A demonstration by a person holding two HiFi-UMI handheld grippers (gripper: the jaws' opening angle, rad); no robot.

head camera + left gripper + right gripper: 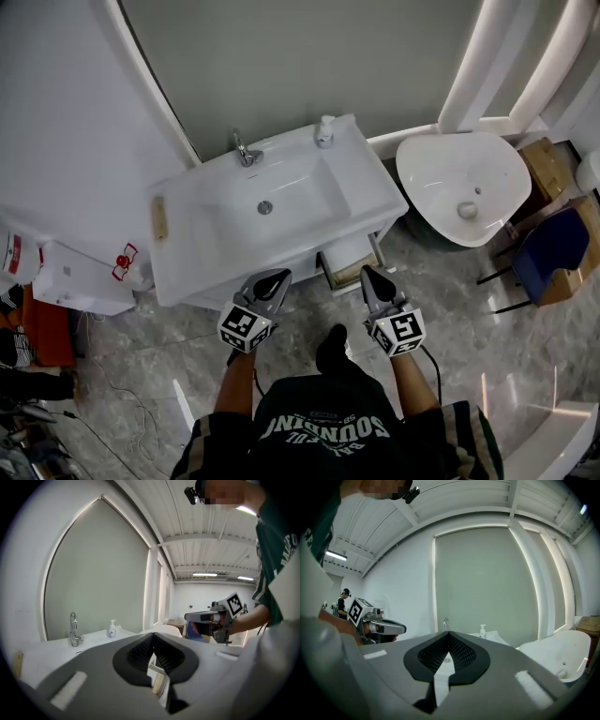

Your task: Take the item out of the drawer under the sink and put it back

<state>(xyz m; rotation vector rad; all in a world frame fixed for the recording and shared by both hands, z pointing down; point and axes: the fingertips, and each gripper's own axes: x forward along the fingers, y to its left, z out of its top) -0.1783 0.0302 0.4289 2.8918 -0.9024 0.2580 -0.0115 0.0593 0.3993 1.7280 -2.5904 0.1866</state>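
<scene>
A white sink cabinet (pixel 187 272) stands in front of me in the head view, with a faucet (pixel 246 153) and a soap bottle (pixel 324 130) at its back edge. Under its right end a drawer (pixel 349 262) is pulled partly out and shows a pale beige inside; I cannot make out any item in it. My left gripper (pixel 277 278) is shut and empty, level, just in front of the cabinet's front. My right gripper (pixel 369 275) is also shut and empty, close to the drawer's right side. In the gripper views both pairs of jaws meet with nothing between them (pixel 152 637) (pixel 449 634).
A white oval basin (pixel 462 187) stands to the right of the cabinet. Beyond it are cardboard boxes (pixel 544 161) and a blue chair (pixel 553 251). A white box with a red mark (pixel 89 278) sits on the floor at the left. A wooden brush (pixel 158 217) lies on the counter's left end.
</scene>
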